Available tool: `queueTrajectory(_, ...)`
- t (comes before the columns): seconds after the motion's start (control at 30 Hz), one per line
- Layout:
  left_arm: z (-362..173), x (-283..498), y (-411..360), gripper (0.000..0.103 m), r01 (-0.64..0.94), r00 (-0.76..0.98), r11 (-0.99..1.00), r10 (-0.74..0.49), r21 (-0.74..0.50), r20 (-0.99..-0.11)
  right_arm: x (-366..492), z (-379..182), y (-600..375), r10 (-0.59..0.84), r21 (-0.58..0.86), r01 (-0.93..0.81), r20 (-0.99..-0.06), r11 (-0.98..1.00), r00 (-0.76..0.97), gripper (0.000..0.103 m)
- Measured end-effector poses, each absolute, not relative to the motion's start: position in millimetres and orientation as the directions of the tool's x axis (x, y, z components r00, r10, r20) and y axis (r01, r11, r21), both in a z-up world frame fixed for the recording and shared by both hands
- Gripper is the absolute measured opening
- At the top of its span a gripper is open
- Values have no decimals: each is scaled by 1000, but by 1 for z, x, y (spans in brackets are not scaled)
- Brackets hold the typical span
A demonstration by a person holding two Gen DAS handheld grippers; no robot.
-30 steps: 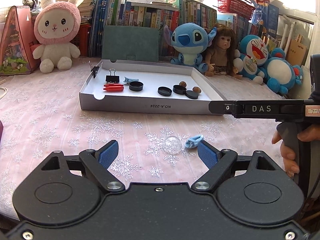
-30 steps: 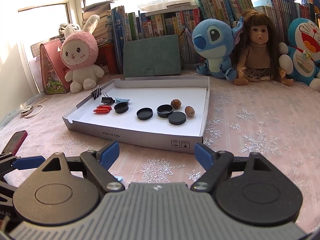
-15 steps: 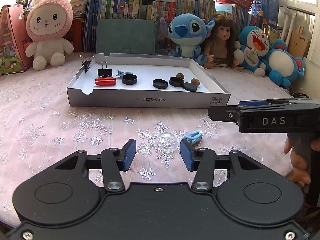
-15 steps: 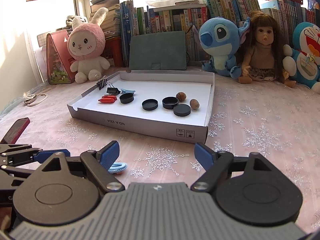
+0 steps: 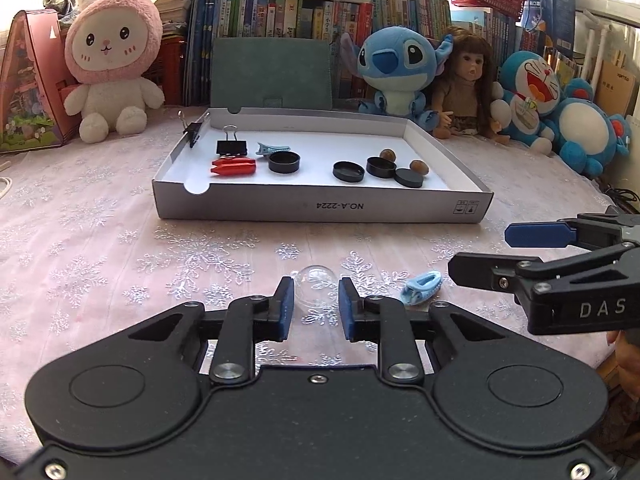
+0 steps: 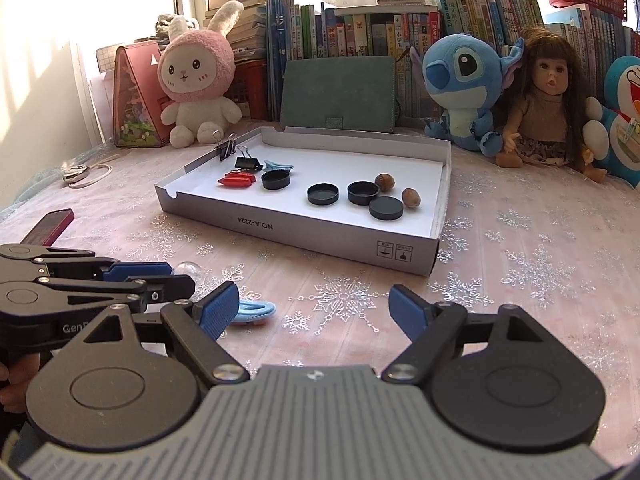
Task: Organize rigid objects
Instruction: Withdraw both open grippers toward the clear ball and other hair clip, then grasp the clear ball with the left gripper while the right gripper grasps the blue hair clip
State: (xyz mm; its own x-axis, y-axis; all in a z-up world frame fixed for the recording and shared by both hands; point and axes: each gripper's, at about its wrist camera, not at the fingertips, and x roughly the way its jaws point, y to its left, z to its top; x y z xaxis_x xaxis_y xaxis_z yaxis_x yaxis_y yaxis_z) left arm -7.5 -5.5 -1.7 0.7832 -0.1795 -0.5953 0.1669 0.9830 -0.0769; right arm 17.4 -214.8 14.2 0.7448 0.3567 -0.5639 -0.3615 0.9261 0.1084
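Note:
A clear glass ball (image 5: 316,286) lies on the tablecloth between the blue pads of my left gripper (image 5: 314,306), which is shut on it; it also shows in the right wrist view (image 6: 188,270). A light blue clip (image 5: 422,282) lies just right of it, and sits by the left finger of my right gripper (image 6: 310,312), which is open and empty. The shallow white box (image 5: 320,210) ahead holds black lids (image 5: 348,171), two nuts (image 5: 419,167), a red clip (image 5: 233,167), a black binder clip (image 5: 231,147) and a blue clip (image 5: 267,148).
Plush toys, a doll (image 5: 466,88), a green pouch (image 5: 272,74) and books line the back. A dark red phone (image 6: 48,232) lies at the left. My right gripper shows at the right of the left wrist view (image 5: 560,264). A cable (image 6: 86,170) lies far left.
My left gripper has closed from wide open onto the glass ball. My right gripper has moved lower and nearer the blue clip, still open.

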Motion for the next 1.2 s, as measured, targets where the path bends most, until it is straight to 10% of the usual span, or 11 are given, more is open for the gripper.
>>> queueTrajectory(0.27, -3, -5, 11, 25, 117, 794, 991, -135, -68, -592, 4, 0, -183, 367, 28, -421, -548, 906, 752, 82)
queueTrajectory(0.37, -3, -6, 14, 47, 111, 808, 992, -123, -56, -577, 0, -6, -174, 365, 5, -432, -543, 902, 756, 80)
queueTrajectory(0.73, -11, -1, 8, 47, 131, 813, 991, -103, 7, -573, 1, -10, -166, 350, -5, -415, -527, 910, 774, 45)
queueTrajectory(1.0, -15, -4, 3, 46, 130, 824, 991, -87, 38, -559, -1, -11, -166, 348, 5, -405, -520, 914, 780, 45)
queueTrajectory(1.2, -13, -5, 0, 27, 146, 822, 989, -103, 32, -560, -1, -10, -165, 340, 11, -391, -517, 921, 785, 45)
